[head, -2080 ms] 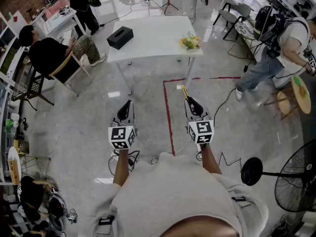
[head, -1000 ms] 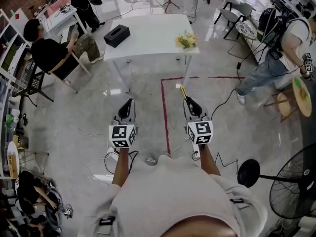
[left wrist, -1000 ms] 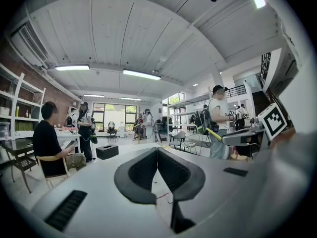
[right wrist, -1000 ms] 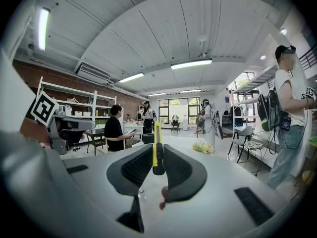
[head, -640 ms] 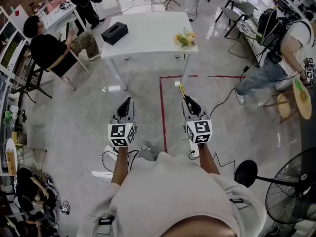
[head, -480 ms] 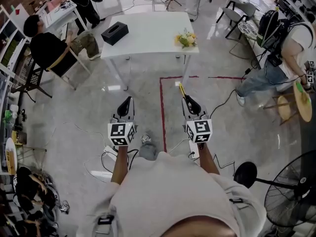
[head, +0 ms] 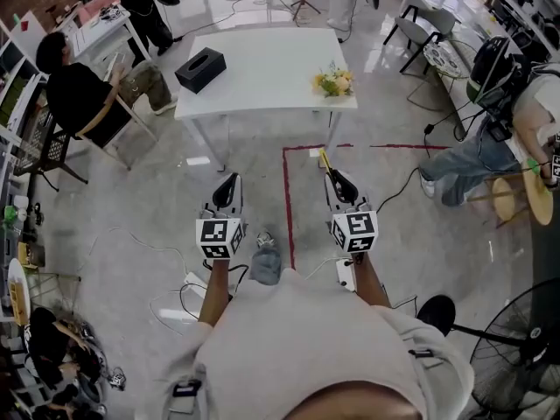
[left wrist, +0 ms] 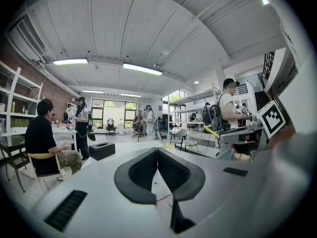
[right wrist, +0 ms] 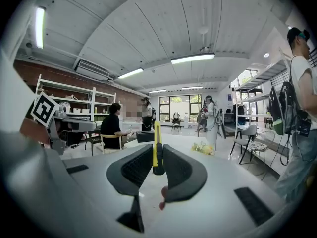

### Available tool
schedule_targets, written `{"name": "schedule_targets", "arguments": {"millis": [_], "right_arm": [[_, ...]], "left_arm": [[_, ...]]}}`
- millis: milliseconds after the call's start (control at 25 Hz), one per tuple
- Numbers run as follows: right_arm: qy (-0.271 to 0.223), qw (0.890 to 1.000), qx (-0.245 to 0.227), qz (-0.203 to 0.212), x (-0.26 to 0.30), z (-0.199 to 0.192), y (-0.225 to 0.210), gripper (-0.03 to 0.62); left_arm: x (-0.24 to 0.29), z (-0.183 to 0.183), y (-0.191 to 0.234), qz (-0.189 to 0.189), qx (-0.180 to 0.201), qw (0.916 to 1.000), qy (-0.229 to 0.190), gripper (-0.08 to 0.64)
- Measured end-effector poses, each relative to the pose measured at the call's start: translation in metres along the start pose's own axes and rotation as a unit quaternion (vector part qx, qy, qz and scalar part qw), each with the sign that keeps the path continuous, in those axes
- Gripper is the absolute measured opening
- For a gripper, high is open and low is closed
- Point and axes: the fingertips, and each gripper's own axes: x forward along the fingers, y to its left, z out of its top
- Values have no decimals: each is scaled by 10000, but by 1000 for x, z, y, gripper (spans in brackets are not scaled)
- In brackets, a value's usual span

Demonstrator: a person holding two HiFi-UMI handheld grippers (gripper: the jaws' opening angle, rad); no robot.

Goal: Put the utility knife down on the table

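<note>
Walking has brought the table slightly nearer than in the earlier head views, and the person's foot now shows between the forearms. Both tools are carried level as before.

Findings:
- The right tool is clamped on the utility knife. Its yellow body stands out past the jaws, which the right gripper view confirms.
- The left tool has its jaws closed together with nothing between them.
- The knife is over the floor, well short of the table.
- Whether the blade is extended cannot be told.

Recommendation: continue the approach and choose bare surface between the tissue box and the flowers. Lower the knife until it lies flat on the table, and only then part the jaws, withdrawing straight back so nothing drags.
</note>
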Motion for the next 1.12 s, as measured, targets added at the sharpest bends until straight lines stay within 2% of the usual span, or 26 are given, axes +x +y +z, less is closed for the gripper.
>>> {"name": "schedule_targets", "arguments": {"millis": [640,1120], "right_arm": [[40,9995,-62,-309,162,44,-27,83],[158,9986,-90,-500,230,52,-37,83]], "left_arm": [[144,24,115,-257,-82,9996,-53,20],[213,29,160,-537,-88,9985,-47,20]]}}
